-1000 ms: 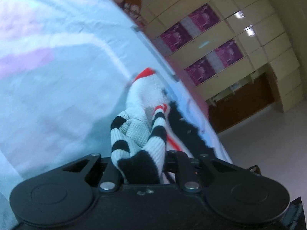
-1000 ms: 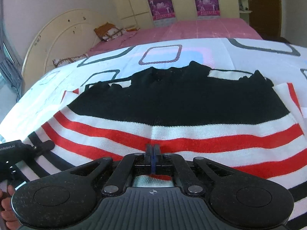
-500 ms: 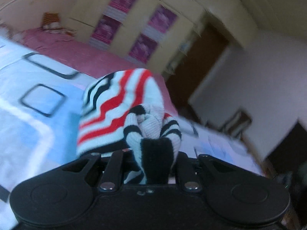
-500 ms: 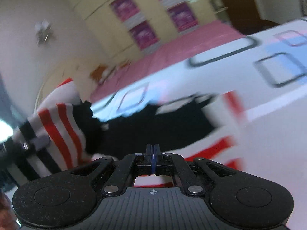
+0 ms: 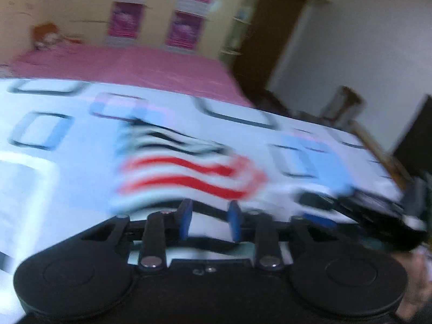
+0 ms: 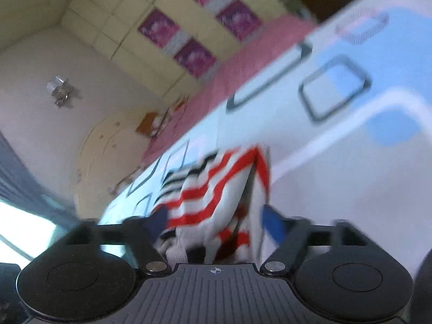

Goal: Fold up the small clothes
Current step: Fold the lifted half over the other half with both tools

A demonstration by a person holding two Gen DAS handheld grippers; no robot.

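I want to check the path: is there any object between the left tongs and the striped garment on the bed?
Nothing visible. The left tongs, opening, point straight at the striped garment on the bedsheet.

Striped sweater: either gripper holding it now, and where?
No hold. Left gripper is opening with nothing between its fingers. Right gripper is opening too; the striped sweater lies between its fingers, unpinched.
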